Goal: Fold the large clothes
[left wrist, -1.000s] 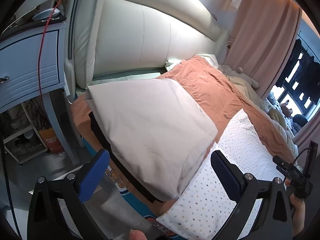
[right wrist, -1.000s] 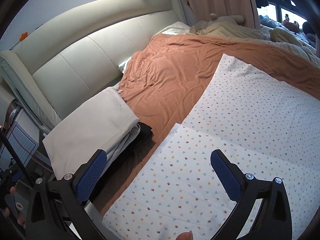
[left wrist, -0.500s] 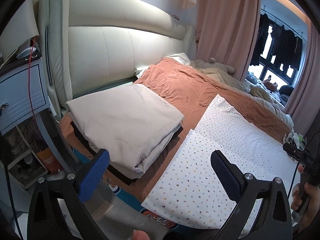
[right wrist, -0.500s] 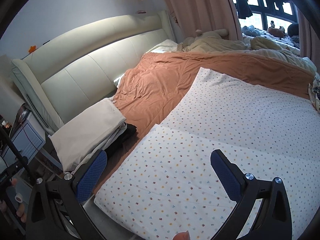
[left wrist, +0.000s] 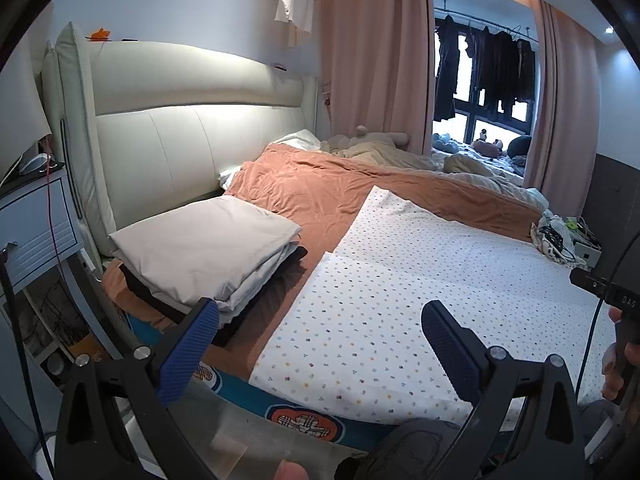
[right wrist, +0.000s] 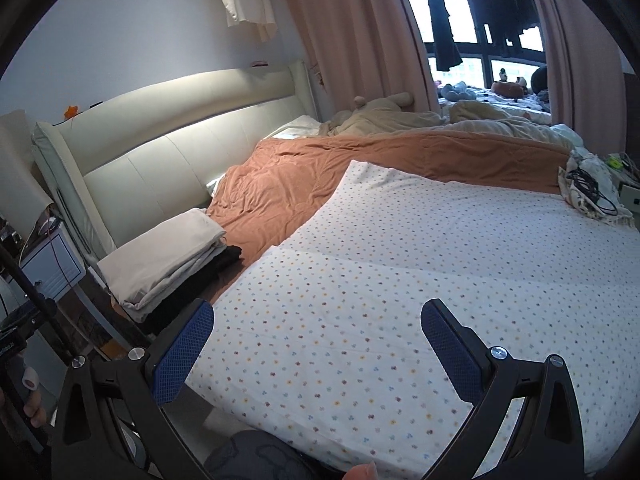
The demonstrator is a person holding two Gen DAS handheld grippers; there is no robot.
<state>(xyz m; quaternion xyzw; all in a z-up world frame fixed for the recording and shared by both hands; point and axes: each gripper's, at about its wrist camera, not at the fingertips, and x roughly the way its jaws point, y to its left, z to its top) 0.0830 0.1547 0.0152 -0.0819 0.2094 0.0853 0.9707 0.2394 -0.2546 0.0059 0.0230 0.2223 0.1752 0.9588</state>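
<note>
Letters "DAS" mark the right tool (left wrist: 622, 300); both tools gape empty above the dotted sheet (right wrist: 400, 280).

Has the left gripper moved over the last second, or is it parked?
Yes. The left gripper has pulled back and up from the folded grey stack: against the headboard, the stack shrank and slid lower-left, and the window came into view.

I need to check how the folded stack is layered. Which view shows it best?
The left wrist view: the stack lies close, with the grey folds and the dark cloth beneath plainly visible. The right wrist view shows it smaller and off to the side, its layers harder to separate.
</note>
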